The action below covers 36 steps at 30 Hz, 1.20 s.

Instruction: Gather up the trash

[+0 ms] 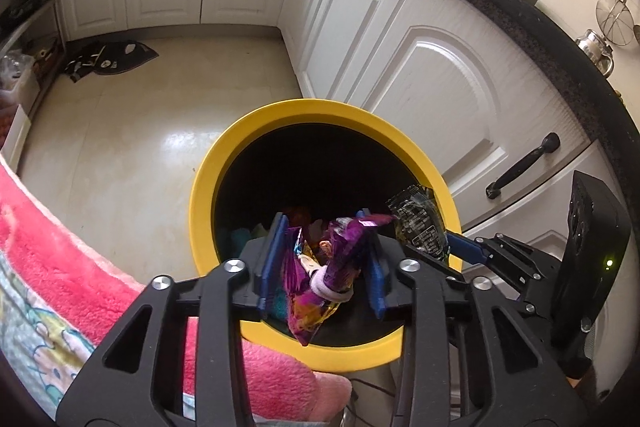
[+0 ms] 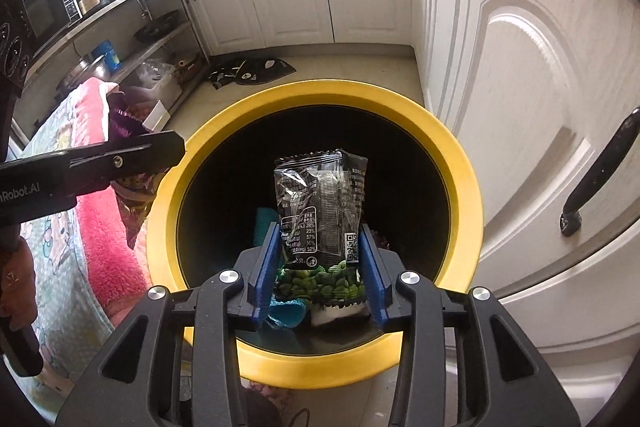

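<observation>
Left wrist view first: our left gripper [image 1: 320, 259] points steeply down over the yellow-rimmed bin [image 1: 204, 195], which fills the centre of the frame. Its blue fingers [image 1: 276, 259] stand part-way open with a crumpled purple wrapper [image 1: 324, 267] between them. The wrapper hangs down past the fingers over the near rim; we cannot tell whether the pads press it or merely flank it. At centre right, the tip of our right gripper [image 1: 460, 247] reaches in with the black snack packet [image 1: 420, 223] over the bin's right rim.

Right wrist view: our right gripper [image 2: 320, 267] also points down into the bin [image 2: 460, 167]. Its blue fingers [image 2: 268, 267] are part-way open, with the black packet [image 2: 320, 211] standing upright between them, green peas printed at its bottom. Both pads sit just beside the packet's edges; a firm grip is not clear. At middle left, one black finger of the left gripper [image 2: 132, 157] reaches to the bin's left rim, purple foil [image 2: 120, 123] showing behind it.

Inside the dark bin lie teal scraps [image 2: 286, 311] and other litter.

Edges and room: white cabinet doors [image 2: 520, 107] with a black handle [image 2: 600, 175] stand close to the right of the bin. A pink fleece blanket [image 1: 60, 247] crowds the lower left, touching the rim. Pale floor [image 1: 140, 127] lies open beyond, with a dark mat [image 1: 112, 59] far back.
</observation>
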Each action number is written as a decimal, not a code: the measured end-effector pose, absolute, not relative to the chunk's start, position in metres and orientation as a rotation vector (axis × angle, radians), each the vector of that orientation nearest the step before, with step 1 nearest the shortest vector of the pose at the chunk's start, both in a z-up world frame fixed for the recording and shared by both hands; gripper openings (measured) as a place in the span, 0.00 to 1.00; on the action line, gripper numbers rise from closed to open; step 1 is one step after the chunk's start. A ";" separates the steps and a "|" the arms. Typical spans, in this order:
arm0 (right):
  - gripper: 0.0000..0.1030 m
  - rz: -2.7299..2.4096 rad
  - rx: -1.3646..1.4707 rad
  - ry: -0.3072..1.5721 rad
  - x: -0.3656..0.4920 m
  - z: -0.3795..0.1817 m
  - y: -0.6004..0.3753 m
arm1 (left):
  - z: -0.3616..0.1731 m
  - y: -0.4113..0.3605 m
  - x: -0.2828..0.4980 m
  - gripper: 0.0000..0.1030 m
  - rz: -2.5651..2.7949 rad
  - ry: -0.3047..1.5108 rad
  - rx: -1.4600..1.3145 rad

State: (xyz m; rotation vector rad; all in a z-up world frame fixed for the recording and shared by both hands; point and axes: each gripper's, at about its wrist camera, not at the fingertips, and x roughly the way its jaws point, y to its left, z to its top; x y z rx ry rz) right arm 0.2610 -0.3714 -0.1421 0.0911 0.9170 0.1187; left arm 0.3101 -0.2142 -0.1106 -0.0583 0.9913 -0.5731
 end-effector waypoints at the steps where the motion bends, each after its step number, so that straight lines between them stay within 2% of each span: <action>1: 0.38 0.116 0.092 0.918 0.260 -0.142 -0.372 | -0.111 -0.214 0.310 0.29 -0.571 0.991 -0.055; 5: 0.41 0.105 0.094 0.916 0.257 -0.142 -0.374 | -0.109 -0.210 0.309 0.33 -0.551 0.995 -0.049; 9: 0.43 0.087 0.094 0.915 0.253 -0.141 -0.377 | -0.106 -0.208 0.309 0.44 -0.540 0.998 -0.048; 17: 0.58 0.061 0.104 0.886 0.241 -0.131 -0.381 | -0.093 -0.195 0.302 0.64 -0.503 0.979 -0.049; 26: 0.64 0.047 0.105 0.846 0.222 -0.110 -0.381 | -0.069 -0.176 0.284 0.88 -0.448 0.938 -0.009; 28: 0.66 0.047 0.098 0.838 0.220 -0.104 -0.376 | -0.063 -0.170 0.278 0.89 -0.433 0.922 -0.004; 30: 0.75 0.042 0.092 0.822 0.215 -0.097 -0.372 | -0.056 -0.164 0.274 0.89 -0.420 0.909 -0.003; 33: 0.77 0.048 0.082 0.794 0.207 -0.084 -0.365 | -0.048 -0.154 0.266 0.89 -0.402 0.889 -0.003; 36: 0.84 0.047 0.063 0.771 0.198 -0.073 -0.357 | -0.039 -0.144 0.255 0.89 -0.383 0.866 -0.009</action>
